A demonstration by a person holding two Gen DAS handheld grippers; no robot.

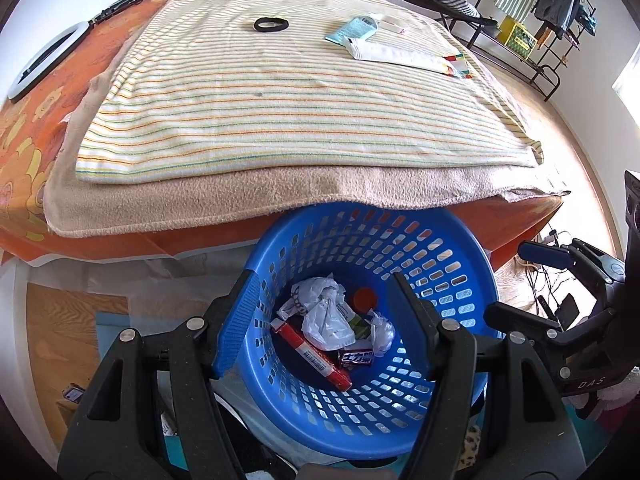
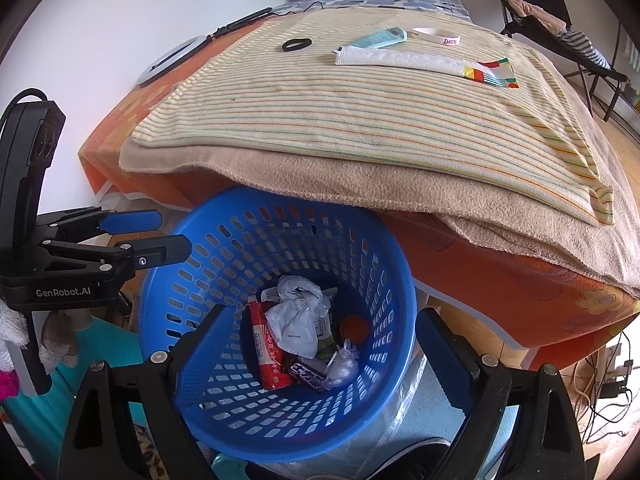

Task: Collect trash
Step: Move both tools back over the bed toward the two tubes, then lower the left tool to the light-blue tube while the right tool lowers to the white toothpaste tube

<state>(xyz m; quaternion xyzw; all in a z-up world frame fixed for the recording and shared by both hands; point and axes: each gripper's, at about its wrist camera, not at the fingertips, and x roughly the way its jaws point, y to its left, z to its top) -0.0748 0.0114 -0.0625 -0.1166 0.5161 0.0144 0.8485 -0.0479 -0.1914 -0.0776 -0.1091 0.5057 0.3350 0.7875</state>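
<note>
My left tool [image 1: 320,320] and right tool [image 2: 316,360] both hang released and empty over the blue basket [image 1: 452,240]. The trash [image 1: 326,320] lies on its bottom, below and between each tool's fingers, untouched.

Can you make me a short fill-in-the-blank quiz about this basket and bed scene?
1. The trash lies inside a basket whose colour is ____.
2. The orange cap lies inside the ____.
3. The black ring lies on the ____ towel.
4. The left gripper and right gripper both have their jaws ____.

Missing words: blue; basket; striped; open
</note>
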